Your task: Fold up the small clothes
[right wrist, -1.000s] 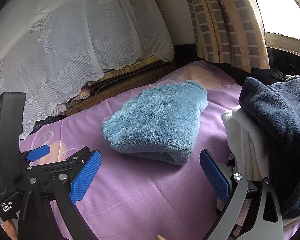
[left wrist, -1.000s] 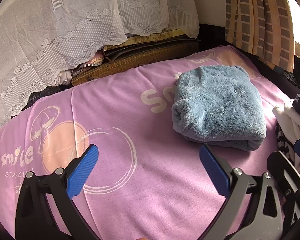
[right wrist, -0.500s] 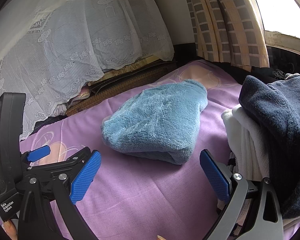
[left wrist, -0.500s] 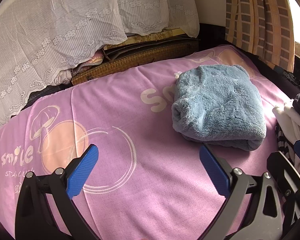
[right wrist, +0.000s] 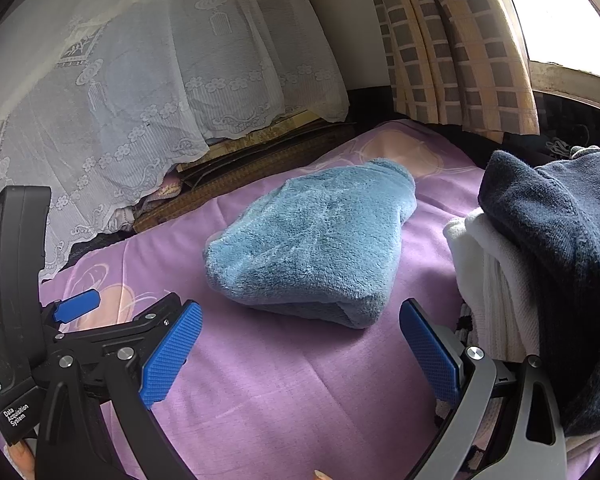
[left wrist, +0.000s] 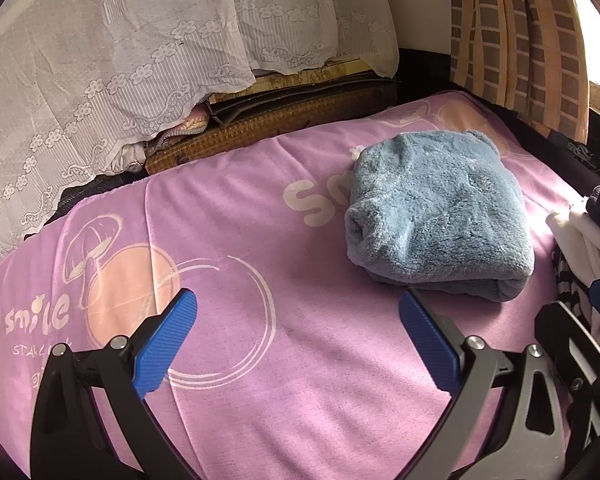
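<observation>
A fluffy light-blue garment [left wrist: 436, 212] [right wrist: 312, 240] lies folded into a compact bundle on the purple sheet [left wrist: 260, 240] [right wrist: 284, 380]. My left gripper [left wrist: 298, 336] hovers over the sheet, to the near left of the bundle, open with nothing between its blue pads. My right gripper [right wrist: 300, 344] is open too and sits just in front of the bundle's near folded edge, without touching it. In the right wrist view the left gripper's body [right wrist: 80, 344] shows at the lower left.
At the right edge lies a heap of clothes: a dark navy knit [right wrist: 560, 264] on top of a white knit [right wrist: 488, 280] [left wrist: 580, 236], with striped fabric [left wrist: 568, 288] below. A white lace curtain [left wrist: 120, 60] and woven mats [left wrist: 268, 120] stand behind the bed. A checked curtain [right wrist: 452, 48] hangs at the back right.
</observation>
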The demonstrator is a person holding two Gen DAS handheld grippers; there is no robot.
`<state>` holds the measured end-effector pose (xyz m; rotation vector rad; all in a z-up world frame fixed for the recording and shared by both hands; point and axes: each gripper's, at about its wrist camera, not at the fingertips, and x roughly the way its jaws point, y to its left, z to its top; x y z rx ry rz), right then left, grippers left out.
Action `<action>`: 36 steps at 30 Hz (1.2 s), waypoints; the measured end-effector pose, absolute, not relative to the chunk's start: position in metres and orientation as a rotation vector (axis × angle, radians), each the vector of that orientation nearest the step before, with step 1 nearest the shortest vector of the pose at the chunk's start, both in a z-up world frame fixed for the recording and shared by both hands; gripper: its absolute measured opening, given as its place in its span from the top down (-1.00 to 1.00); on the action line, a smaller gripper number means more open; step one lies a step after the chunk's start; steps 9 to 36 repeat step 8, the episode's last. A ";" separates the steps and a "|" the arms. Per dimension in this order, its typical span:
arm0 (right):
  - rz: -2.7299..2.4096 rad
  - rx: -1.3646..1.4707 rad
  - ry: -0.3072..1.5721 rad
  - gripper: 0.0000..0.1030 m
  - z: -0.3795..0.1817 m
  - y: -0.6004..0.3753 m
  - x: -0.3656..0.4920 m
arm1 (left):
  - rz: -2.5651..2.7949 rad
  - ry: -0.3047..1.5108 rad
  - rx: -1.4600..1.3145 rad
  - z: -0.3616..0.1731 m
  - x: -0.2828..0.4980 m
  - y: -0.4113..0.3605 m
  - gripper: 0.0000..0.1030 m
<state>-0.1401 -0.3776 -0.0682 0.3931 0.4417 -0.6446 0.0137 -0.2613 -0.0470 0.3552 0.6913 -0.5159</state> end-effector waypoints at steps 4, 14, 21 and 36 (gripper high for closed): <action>-0.647 0.400 0.440 -0.93 -0.068 -0.376 -0.139 | -0.513 0.699 0.353 -0.047 0.015 -0.262 -0.91; -0.647 0.403 0.437 -0.93 -0.067 -0.379 -0.144 | -0.519 0.702 0.350 -0.047 0.016 -0.262 -0.91; -0.647 0.403 0.437 -0.93 -0.067 -0.379 -0.144 | -0.519 0.702 0.350 -0.047 0.016 -0.262 -0.91; -0.647 0.403 0.437 -0.93 -0.067 -0.379 -0.144 | -0.519 0.702 0.350 -0.047 0.016 -0.262 -0.91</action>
